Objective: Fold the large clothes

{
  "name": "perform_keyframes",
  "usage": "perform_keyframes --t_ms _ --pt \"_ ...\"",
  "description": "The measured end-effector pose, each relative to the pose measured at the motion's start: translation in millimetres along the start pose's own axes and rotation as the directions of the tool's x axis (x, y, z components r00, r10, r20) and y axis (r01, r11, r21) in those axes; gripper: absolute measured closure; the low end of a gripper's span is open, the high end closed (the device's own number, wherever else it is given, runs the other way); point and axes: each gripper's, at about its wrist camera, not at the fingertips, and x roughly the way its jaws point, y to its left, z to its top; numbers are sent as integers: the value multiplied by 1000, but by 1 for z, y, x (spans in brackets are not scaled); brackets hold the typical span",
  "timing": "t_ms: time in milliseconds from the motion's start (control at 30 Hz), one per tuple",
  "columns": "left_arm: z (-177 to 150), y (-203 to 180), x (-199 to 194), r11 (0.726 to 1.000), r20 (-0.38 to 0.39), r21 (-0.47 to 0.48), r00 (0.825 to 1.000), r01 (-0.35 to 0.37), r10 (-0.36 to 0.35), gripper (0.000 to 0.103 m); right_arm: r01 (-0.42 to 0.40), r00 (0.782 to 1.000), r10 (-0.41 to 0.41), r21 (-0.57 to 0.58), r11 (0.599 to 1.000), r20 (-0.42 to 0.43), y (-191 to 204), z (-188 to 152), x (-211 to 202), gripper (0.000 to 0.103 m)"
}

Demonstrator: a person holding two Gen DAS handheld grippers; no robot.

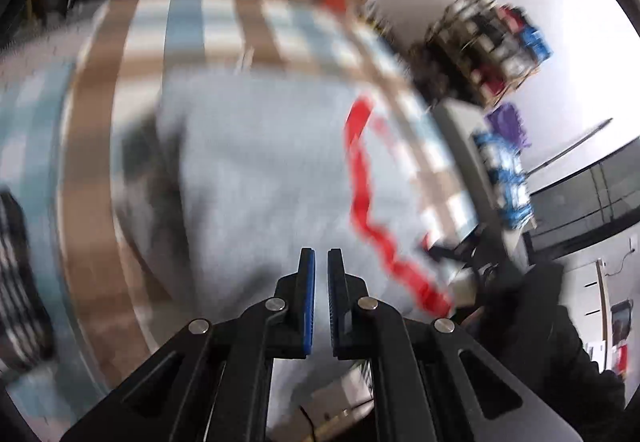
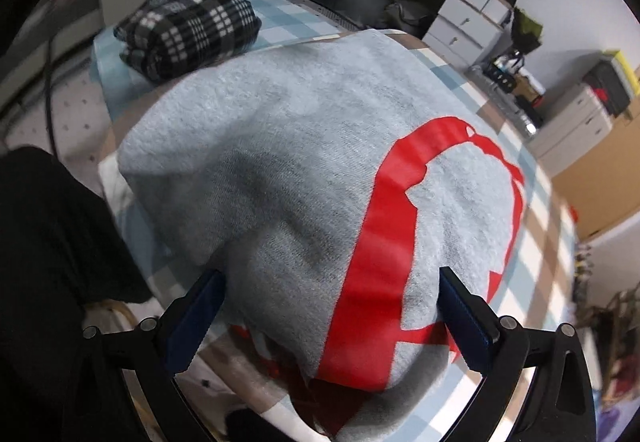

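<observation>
Grey sweatshirt (image 2: 288,161) lies folded on the checked tabletop (image 2: 552,242). Right tongs (image 2: 332,316) gape wide around its near edge, not pinching; left tongs (image 1: 321,282) shut, empty. Pinch deep before lifting.

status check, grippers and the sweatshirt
Left gripper shut, empty. Right gripper open, straddling grey fleece sweatshirt with red print. Folded black-and-white plaid garment lies beyond, clear.
</observation>
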Motion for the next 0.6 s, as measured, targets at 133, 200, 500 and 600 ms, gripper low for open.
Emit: perform_keyframes --t_ms 133,200,500,600 --pt "-7 28 35 992 -59 -120 998 -41 34 102 -168 985 165 90 982 46 -25 1 -13 0" --pt "-9 35 40 987 -40 -157 999 -30 24 102 -330 944 323 175 928 66 -57 4 -25 0" --pt "-21 36 30 993 -7 -116 1000 -16 15 102 -457 837 537 409 790 -103 -118 27 -11 0" --pt "-24 42 28 993 -11 -116 1000 17 -19 103 -377 850 463 324 868 -251 -89 22 2 0"
